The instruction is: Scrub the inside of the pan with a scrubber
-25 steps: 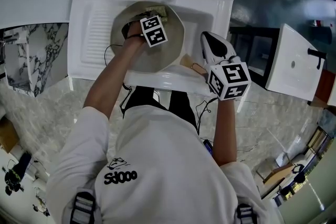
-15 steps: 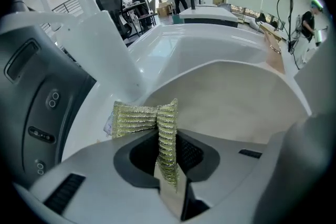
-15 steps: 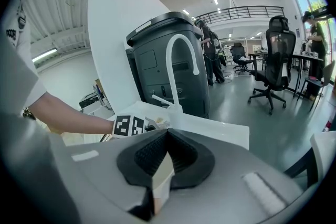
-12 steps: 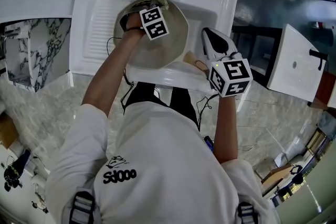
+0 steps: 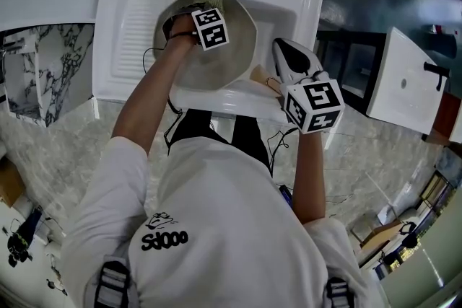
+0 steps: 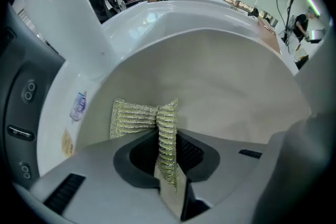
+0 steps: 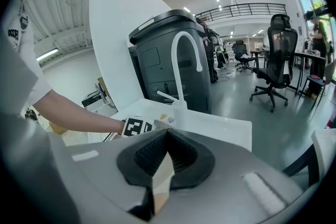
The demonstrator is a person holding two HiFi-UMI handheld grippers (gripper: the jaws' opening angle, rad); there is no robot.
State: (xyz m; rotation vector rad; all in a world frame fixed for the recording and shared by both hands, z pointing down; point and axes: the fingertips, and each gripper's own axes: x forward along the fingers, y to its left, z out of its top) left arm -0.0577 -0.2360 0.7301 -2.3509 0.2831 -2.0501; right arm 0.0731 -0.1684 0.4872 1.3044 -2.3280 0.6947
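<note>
Pinching the scrubber [image 6: 134, 119] in the left tongs [image 6: 169, 181], against the pan [image 6: 226, 86] wall by the sink [image 5: 126, 25] far edge; clamping the handle [image 7: 163, 168] in the right tongs [image 7: 156, 194], probably to steady it.

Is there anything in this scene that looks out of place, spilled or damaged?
Nothing stands out. The pan is in the sink, the left gripper is shut on the scrubber inside it, and the right gripper is shut on the pan's handle. No spill or damage shows.
</note>
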